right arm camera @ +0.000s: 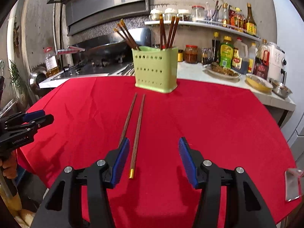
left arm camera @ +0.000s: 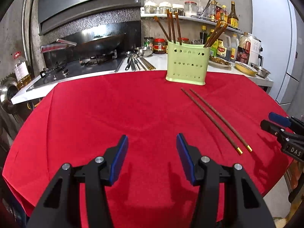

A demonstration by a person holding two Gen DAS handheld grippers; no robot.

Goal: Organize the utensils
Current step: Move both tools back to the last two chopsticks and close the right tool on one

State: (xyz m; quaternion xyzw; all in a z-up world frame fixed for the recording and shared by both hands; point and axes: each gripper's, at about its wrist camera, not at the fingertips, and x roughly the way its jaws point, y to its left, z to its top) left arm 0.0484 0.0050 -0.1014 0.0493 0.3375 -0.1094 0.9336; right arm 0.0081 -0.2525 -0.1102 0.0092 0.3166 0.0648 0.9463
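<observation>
Two brown chopsticks with gold ends (left arm camera: 214,117) (right arm camera: 138,129) lie side by side on the red tablecloth (left arm camera: 114,114) (right arm camera: 218,123). A green perforated holder (left arm camera: 187,64) (right arm camera: 156,69) stands at the cloth's far edge with several chopsticks in it. My left gripper (left arm camera: 152,140) is open and empty over the cloth, left of the loose chopsticks. My right gripper (right arm camera: 153,142) is open, low over the chopsticks' gold ends; its left finger hides one end. Each gripper shows at the edge of the other's view, the right one (left arm camera: 275,122) and the left one (right arm camera: 40,116).
Behind the table runs a white counter (left arm camera: 161,61) with a wok on a stove (left arm camera: 98,43), loose metal utensils (left arm camera: 136,62), bowls, plates and sauce bottles (right arm camera: 226,52). A fridge (left arm camera: 273,38) stands at the right. A clear plastic bag (right arm camera: 292,184) lies at the cloth's right edge.
</observation>
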